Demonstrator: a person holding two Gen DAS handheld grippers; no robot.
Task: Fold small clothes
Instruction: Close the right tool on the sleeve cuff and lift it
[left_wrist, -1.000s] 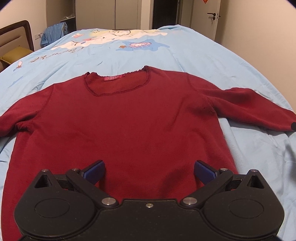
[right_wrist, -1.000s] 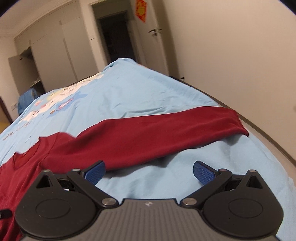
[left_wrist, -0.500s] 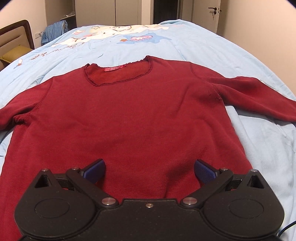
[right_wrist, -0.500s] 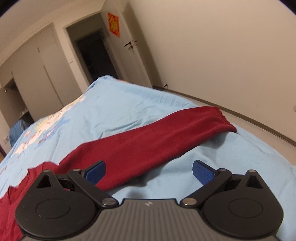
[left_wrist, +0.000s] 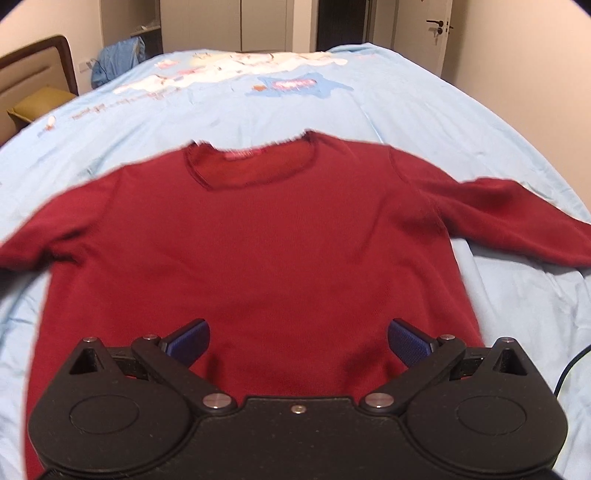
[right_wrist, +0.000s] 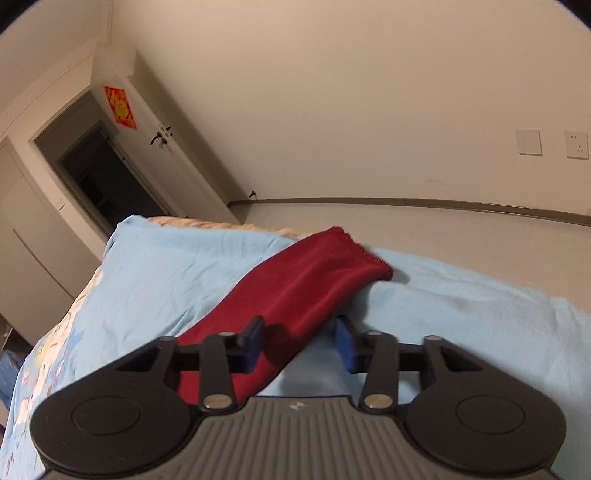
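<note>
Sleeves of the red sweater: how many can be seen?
2. One sleeve stretches to the right over the blue bedsheet; its cuff end lies between the right gripper fingers. The other sleeve runs off the left edge, partly hidden.

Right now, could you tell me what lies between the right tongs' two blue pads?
The dark red knit sweater's sleeve lies between the closing right tongs, over the light blue bedsheet, in the right wrist view.

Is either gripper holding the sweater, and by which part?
Not yet. The right gripper is closing around the red sweater's sleeve near the cuff; the left gripper is open, holding nothing.
</note>
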